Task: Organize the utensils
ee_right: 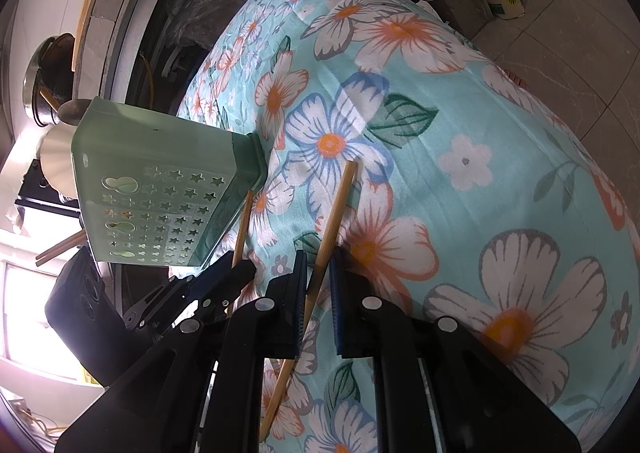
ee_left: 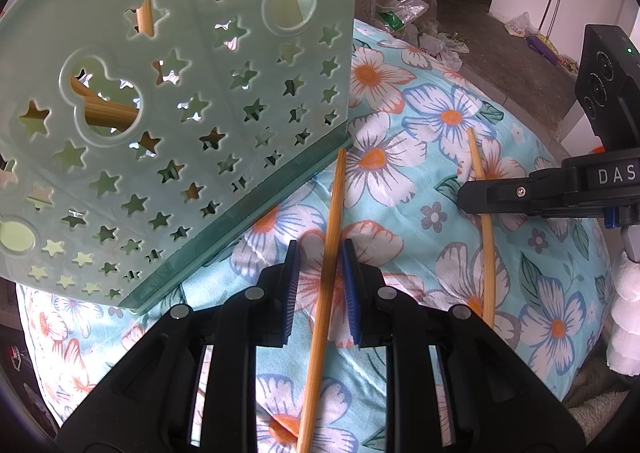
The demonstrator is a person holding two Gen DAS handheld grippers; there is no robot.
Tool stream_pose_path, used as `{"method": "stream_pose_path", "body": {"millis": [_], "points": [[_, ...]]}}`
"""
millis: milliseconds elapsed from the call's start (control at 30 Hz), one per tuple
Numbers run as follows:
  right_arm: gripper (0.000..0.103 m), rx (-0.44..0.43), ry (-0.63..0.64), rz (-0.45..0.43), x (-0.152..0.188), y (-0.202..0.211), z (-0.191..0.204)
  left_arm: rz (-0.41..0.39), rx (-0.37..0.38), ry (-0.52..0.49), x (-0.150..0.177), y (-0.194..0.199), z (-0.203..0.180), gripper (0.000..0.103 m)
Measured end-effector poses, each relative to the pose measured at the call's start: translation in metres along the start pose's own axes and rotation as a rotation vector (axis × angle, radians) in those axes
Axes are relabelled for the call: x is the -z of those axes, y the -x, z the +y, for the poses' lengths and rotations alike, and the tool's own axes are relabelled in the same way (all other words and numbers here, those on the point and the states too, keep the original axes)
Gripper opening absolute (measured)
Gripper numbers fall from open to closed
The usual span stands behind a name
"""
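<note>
Your left tool and right tool each straddle a chopstick, one and the other, lying on the floral cloth, jaws spread. Next, I judge, squeeze, lift, and carry to the green holder. "DAS" reads on the right tool.

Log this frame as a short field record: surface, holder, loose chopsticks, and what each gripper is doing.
surface: floral cloth
holder: green star-cut utensil holder, chopsticks visible inside through the cut-outs
loose chopsticks: two on the cloth, left chopstick and right chopstick
left gripper: open, jaws either side of the left chopstick, not clamped
right gripper: open, jaws straddling the right chopstick
</note>
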State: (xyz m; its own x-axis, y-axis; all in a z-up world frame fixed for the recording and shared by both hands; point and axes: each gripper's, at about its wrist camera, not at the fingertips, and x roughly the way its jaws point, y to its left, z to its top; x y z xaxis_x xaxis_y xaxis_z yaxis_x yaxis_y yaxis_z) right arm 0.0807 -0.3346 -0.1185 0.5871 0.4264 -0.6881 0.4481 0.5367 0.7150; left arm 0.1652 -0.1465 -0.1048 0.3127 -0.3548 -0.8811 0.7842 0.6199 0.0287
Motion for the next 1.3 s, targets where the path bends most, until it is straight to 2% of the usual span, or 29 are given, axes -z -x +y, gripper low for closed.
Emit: {"method": "stream_pose_path", "body": {"millis": [367, 433, 500, 700, 867, 1100, 1300], "points": [[0.010, -0.001, 0.001, -0.001, 0.000, 0.000, 0.000, -0.004, -0.004, -0.002, 0.000, -0.001, -0.001, 0.019], [0.010, -0.002, 0.005, -0.003, 0.000, 0.000, 0.000, -0.013, -0.012, -0.005, 0.001, 0.000, 0.000, 0.017], [0.011, -0.007, 0.006, -0.006, 0.000, 0.001, 0.002, -0.022, -0.025, -0.020, -0.005, -0.010, -0.019, 0.008], [0.011, -0.019, 0.034, -0.035, 0.003, 0.012, 0.010, -0.048, -0.048, -0.039, -0.004, 0.000, -0.034, 0.006], [0.010, -0.033, 0.104, -0.104, 0.008, 0.034, 0.027, -0.106, -0.031, -0.017, -0.005, 0.030, -0.029, 0.006], [0.008, -0.003, 0.264, -0.229, 0.018, 0.070, 0.061, -0.244, 0.024, 0.046, -0.008, 0.096, -0.015, 0.006], [0.007, 0.021, 0.393, -0.315, 0.025, 0.097, 0.088, -0.358, 0.043, 0.103, -0.010, 0.148, 0.001, 0.006]]}}
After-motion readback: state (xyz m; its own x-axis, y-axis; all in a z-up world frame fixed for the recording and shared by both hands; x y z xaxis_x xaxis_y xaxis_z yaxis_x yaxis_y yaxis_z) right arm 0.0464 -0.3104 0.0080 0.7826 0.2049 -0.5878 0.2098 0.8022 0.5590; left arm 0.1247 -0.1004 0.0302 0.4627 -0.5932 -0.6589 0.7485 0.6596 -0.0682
